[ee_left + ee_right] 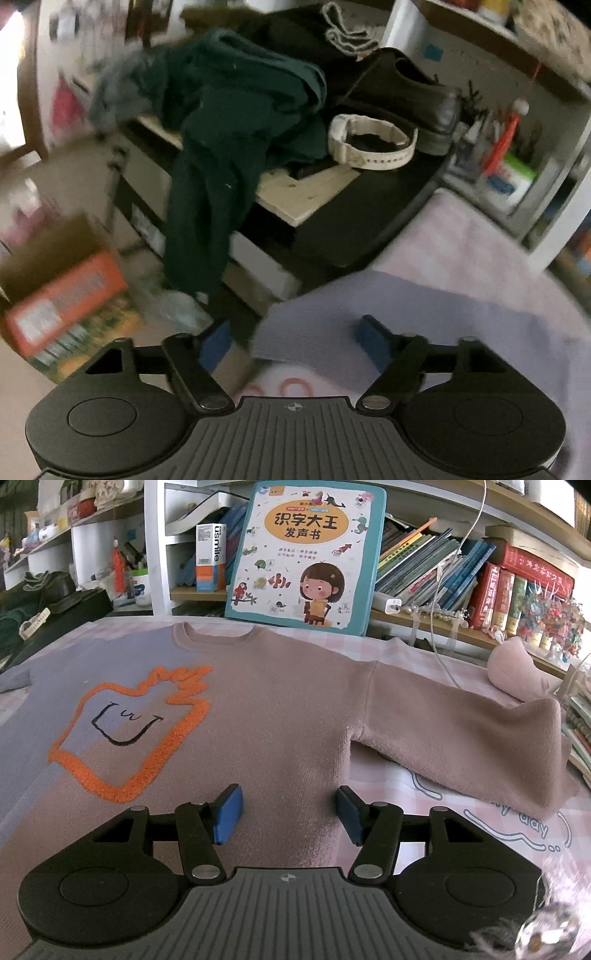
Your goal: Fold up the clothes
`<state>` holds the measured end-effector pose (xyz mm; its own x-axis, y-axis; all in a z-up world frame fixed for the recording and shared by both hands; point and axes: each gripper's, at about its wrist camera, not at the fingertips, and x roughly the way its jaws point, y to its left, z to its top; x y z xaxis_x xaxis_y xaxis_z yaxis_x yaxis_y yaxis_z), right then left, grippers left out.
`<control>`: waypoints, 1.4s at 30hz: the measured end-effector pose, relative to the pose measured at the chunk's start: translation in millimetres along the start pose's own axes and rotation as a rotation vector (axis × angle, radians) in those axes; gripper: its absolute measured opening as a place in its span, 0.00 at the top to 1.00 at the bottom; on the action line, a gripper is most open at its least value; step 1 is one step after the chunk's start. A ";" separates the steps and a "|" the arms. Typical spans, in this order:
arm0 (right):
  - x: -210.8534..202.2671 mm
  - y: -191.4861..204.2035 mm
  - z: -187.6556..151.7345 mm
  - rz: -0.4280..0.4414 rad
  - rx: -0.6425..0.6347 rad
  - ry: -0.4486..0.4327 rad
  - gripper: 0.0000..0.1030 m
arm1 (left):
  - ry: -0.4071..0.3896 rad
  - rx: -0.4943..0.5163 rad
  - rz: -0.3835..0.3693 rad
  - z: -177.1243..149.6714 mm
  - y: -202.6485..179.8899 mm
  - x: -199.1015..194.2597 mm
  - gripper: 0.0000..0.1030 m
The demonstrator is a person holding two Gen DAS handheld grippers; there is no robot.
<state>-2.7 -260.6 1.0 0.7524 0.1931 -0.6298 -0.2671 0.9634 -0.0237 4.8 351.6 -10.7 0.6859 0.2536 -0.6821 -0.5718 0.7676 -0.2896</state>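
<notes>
A mauve sweater (pixel 288 709) lies flat, front up, on the pink checked tablecloth (pixel 491 834). Its left part is lavender and carries an orange outlined figure with a smiling face (pixel 125 731). One sleeve (pixel 480 738) stretches out to the right. My right gripper (pixel 290 819) hovers open over the sweater's lower body, with nothing pinched between its blue pads. In the left wrist view the lavender sleeve (pixel 388 306) lies at the table's corner. My left gripper (pixel 295 343) is open there, its right pad (pixel 373 339) over the sleeve and its left pad (pixel 218 345) beyond the table edge.
A children's book (pixel 306 554) leans on the bookshelf behind the sweater, with a pink plush (pixel 517 672) and a white cable (pixel 439 627) at the right. Left of the table, a low stand holds a dark green garment (pixel 229 122), a black shoe (pixel 406 92) and a white strap (pixel 369 144). A cardboard box (pixel 66 302) sits on the floor.
</notes>
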 end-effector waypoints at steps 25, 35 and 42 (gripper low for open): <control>-4.3 -1.9 1.1 0.046 -0.015 0.000 0.49 | -0.110 0.335 -0.161 -8.2 -84.5 -69.8 0.38; -19.4 -11.8 -1.4 0.002 0.060 0.002 0.49 | 0.112 0.613 -0.387 -125.3 -160.5 -71.3 0.33; -14.0 -12.0 -11.4 0.025 0.114 0.021 0.76 | 0.086 0.678 -0.412 -136.0 -164.1 -69.8 0.83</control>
<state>-16.9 -277.0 1.3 0.7334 0.2142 -0.6452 -0.2140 0.9736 0.0799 -10.5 127.9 -7.0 0.7299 -0.1536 -0.6661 0.1374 0.9875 -0.0771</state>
